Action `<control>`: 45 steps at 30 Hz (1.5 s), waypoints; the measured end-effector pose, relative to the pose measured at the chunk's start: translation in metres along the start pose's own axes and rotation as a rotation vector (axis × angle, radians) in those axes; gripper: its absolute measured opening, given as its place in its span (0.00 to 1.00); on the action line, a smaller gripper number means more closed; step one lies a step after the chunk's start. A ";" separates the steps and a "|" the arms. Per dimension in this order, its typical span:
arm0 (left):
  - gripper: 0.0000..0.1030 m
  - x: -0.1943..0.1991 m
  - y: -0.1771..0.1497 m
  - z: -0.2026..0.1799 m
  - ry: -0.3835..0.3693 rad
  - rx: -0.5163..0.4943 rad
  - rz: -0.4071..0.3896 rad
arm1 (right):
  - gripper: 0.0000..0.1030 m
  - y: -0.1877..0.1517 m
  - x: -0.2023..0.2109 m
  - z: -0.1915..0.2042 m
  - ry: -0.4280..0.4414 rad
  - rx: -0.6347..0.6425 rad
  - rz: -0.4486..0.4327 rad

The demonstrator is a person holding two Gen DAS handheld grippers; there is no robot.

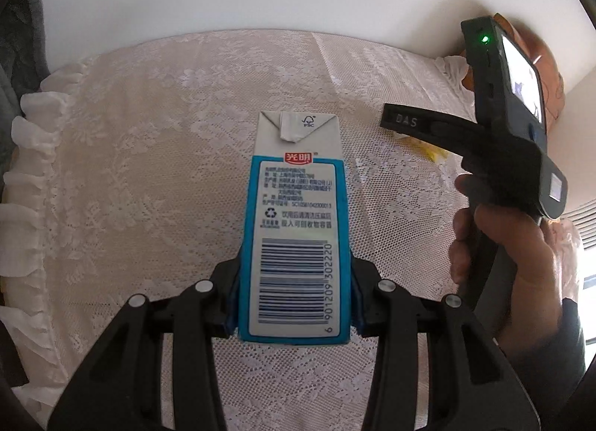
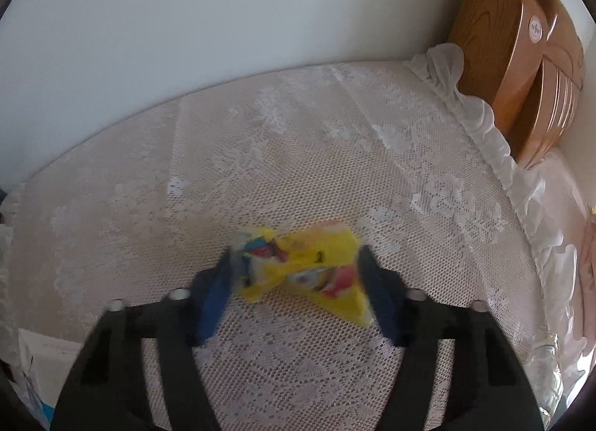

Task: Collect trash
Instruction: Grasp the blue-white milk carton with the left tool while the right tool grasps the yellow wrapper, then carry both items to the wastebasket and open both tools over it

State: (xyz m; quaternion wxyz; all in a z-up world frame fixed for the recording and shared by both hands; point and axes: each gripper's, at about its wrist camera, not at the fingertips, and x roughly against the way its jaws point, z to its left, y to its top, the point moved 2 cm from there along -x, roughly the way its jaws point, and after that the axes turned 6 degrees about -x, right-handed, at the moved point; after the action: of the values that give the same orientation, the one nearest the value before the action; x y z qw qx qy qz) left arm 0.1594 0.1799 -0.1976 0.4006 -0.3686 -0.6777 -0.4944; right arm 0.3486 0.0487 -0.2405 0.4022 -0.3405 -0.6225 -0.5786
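Observation:
A blue and white milk carton (image 1: 298,189) with a barcode sticks out ahead of my left gripper (image 1: 294,282), which is shut on its lower sides above the lace cloth. A crumpled yellow wrapper (image 2: 316,256) lies on the cloth between the blue pads of my right gripper (image 2: 298,274). Both pads touch its ends, though the picture is blurred. In the left wrist view the right gripper (image 1: 409,121) reaches down at the right, held by a hand (image 1: 503,244), with a bit of the yellow wrapper (image 1: 434,151) showing under its finger.
A white lace cloth (image 2: 298,140) with a frilled edge covers the surface, which meets a white wall at the back. A wooden headboard (image 2: 514,69) stands at the far right. Something of clear glass (image 2: 547,367) sits at the lower right, and papers (image 2: 33,367) at the lower left.

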 end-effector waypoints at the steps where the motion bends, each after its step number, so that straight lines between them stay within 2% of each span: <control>1: 0.41 0.002 -0.001 -0.001 0.003 -0.005 -0.005 | 0.50 -0.001 0.004 -0.001 0.012 -0.004 -0.003; 5: 0.41 0.014 -0.004 -0.007 0.002 -0.037 -0.030 | 0.49 -0.008 0.028 -0.008 0.057 -0.029 -0.033; 12: 0.41 0.044 -0.021 -0.018 -0.032 -0.109 -0.043 | 0.49 -0.045 0.106 -0.034 0.106 -0.040 -0.122; 16: 0.41 0.064 -0.040 -0.028 -0.054 -0.158 -0.045 | 0.50 -0.088 0.152 -0.060 0.097 -0.058 -0.154; 23: 0.41 0.099 -0.080 -0.055 -0.072 -0.270 -0.042 | 0.50 -0.173 0.206 -0.103 0.058 -0.094 -0.146; 30: 0.41 0.116 -0.116 -0.101 -0.123 -0.409 -0.031 | 0.50 -0.224 0.228 -0.142 0.029 -0.159 -0.131; 36: 0.41 0.121 -0.137 -0.152 -0.164 -0.540 -0.025 | 0.50 -0.248 0.244 -0.172 0.004 -0.207 -0.150; 41: 0.41 0.120 -0.155 -0.193 -0.210 -0.655 -0.004 | 0.50 -0.280 0.260 -0.204 -0.051 -0.273 -0.157; 45: 0.41 0.119 -0.172 -0.227 -0.251 -0.748 0.021 | 0.51 -0.323 0.264 -0.244 -0.124 -0.359 -0.134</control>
State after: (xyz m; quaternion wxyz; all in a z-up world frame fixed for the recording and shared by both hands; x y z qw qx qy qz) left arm -0.0028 -0.0684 -0.1115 0.1578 -0.5537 -0.4907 -0.6540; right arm -0.0304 -0.2364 -0.1466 0.2568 -0.3994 -0.5542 -0.6836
